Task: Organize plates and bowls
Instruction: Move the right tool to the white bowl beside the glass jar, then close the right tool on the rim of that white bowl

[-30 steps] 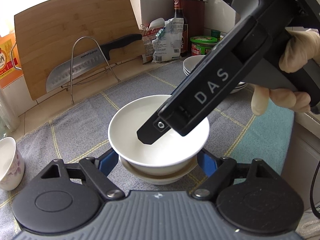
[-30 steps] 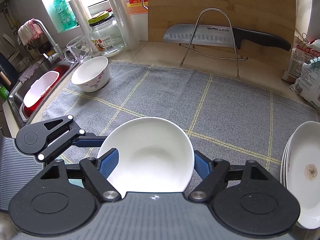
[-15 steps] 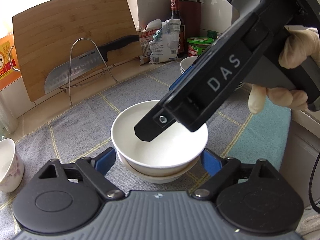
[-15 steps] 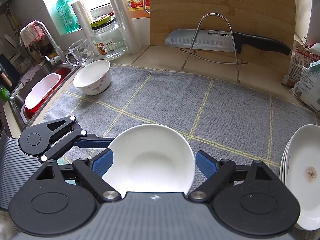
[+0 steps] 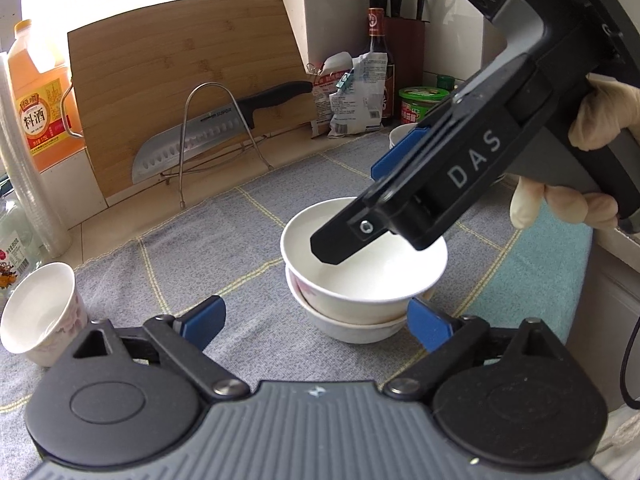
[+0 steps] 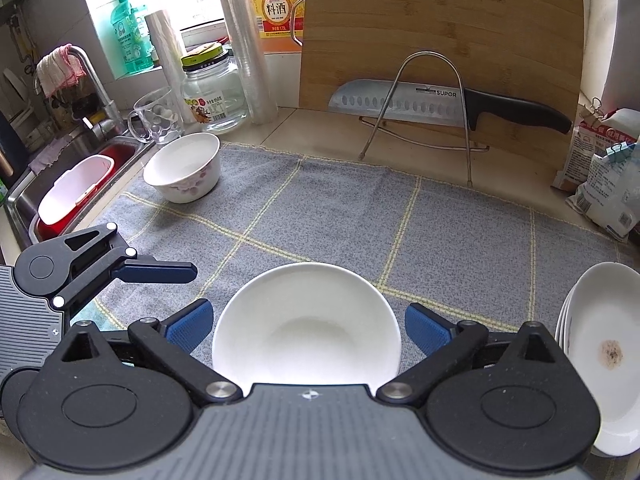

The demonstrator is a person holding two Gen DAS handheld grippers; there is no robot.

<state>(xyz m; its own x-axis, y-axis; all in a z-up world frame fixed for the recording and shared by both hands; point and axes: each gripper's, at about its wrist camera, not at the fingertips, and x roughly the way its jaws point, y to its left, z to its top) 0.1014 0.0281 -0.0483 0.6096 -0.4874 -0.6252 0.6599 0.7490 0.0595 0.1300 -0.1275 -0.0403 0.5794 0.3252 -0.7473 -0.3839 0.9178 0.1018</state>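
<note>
My right gripper has its fingers spread wide and still opening; the white bowl lies between them, but the blue pads do not touch its rim. In the left wrist view this bowl sits nested in a second bowl below it, and the pair stands on the grey checked cloth that covers the surface.

My left gripper is opening too. Its fingers stand apart on each side of the stacked bowls, the right pad just beside the lower rim, and I cannot tell if it touches. A gloved hand holds the right gripper's body above the bowls.

Further out, a flowered bowl stands alone near the cloth's far left corner, close to the sink. At the right edge is a stack of plates; the top one has a brown spot. Behind the cloth a knife rests on a wire rack against the wooden cutting board.
</note>
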